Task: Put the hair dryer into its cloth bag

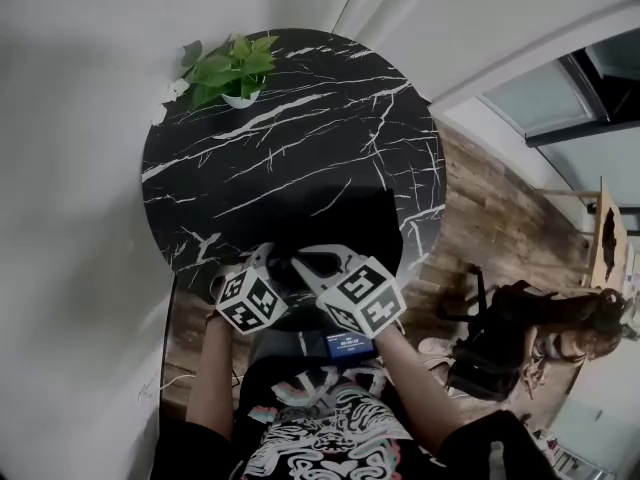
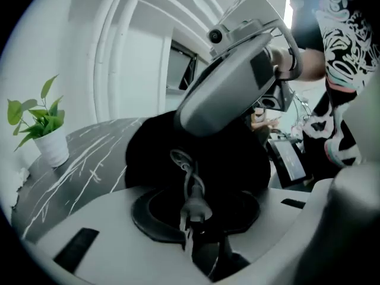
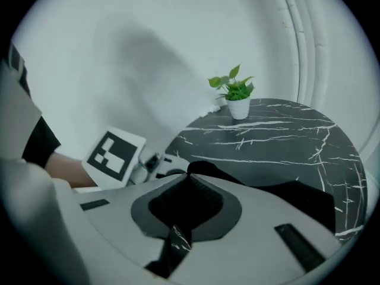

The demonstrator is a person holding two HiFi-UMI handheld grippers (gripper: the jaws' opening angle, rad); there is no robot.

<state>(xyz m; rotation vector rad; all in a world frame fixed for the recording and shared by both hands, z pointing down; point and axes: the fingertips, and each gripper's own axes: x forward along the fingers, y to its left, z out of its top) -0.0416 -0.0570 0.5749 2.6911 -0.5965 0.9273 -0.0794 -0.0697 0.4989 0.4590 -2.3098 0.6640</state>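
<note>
Holding a fold of the limp cloth bag (image 1: pixel 345 223) clenched in my right hand-held gripper (image 3: pixel 190 172) at the surface's (image 1: pixel 300 118) near edge, I grasp the hair dryer's plug (image 2: pixel 194 208) with my left hand-held gripper (image 2: pixel 191 190), judging that stiff plug the surest hold on its springy cord (image 2: pixel 181 159), the body unseen.

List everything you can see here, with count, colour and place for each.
table: one, black marble with white veins, centre.
potted plant: one, green in white pot, table's far edge.
cloth bag: one, black, table's near edge.
plug: one, grey, on its cord, before the bag.
seated person: one, dark clothes, floor at right.
left gripper: one, grey, closed on the plug.
right gripper: one, grey, closed on the cloth bag's edge.
</note>
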